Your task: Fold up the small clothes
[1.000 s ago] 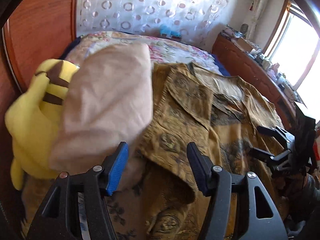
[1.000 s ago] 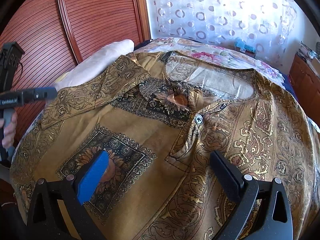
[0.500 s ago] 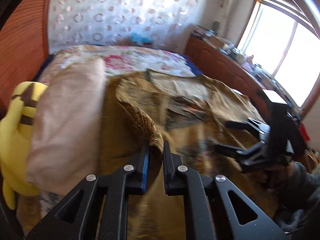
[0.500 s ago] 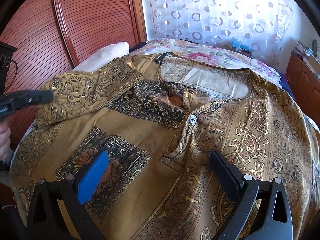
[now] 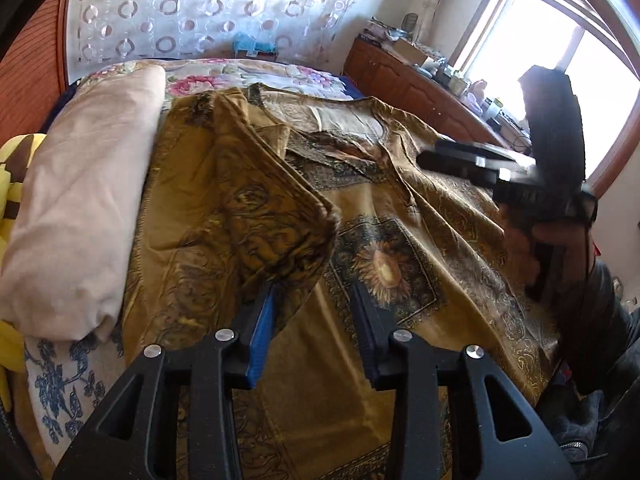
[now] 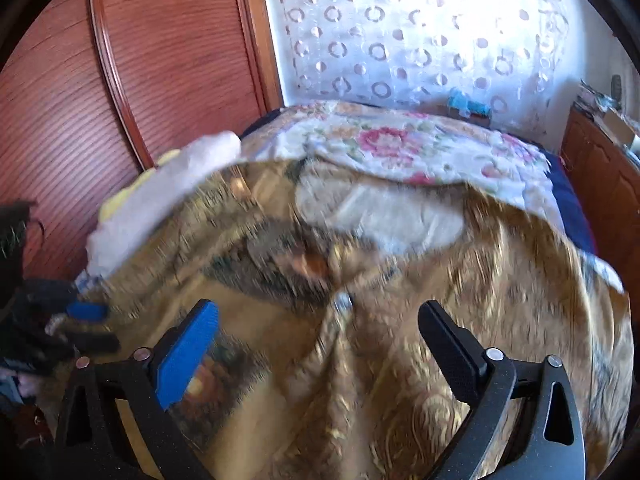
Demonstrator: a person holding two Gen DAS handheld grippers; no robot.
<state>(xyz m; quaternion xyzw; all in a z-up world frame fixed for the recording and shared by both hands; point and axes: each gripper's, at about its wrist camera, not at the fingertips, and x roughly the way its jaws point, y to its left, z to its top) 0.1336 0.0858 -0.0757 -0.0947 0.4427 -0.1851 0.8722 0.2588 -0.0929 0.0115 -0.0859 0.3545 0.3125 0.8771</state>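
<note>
- The bed (image 5: 256,68) filled both views, its floral cover showing toward twelve o'clock; it served as the folding surface.
- The gold patterned shirt (image 5: 400,208) lay spread front-up across the bed, collar toward twelve o'clock, so its sides could be turned inward; in the right wrist view it was blurred.
- A pale pillow (image 5: 84,200) lay at nine o'clock of the shirt, touching its edge; a yellow plush toy (image 5: 12,184) sat beyond it.
- The shirt's sleeve (image 5: 256,216) was folded over the body toward the centre, probably the first inward fold.
- The left gripper (image 5: 314,320) had just been opening its jaws; they stood apart, the sleeve's edge draped against the blue pad (image 5: 262,328) but not pinched, so the sleeve seemed released.
- The right gripper (image 6: 320,344) hung over the shirt's button placket with jaws wide apart and nothing between them, likely waiting for its own side.
</note>
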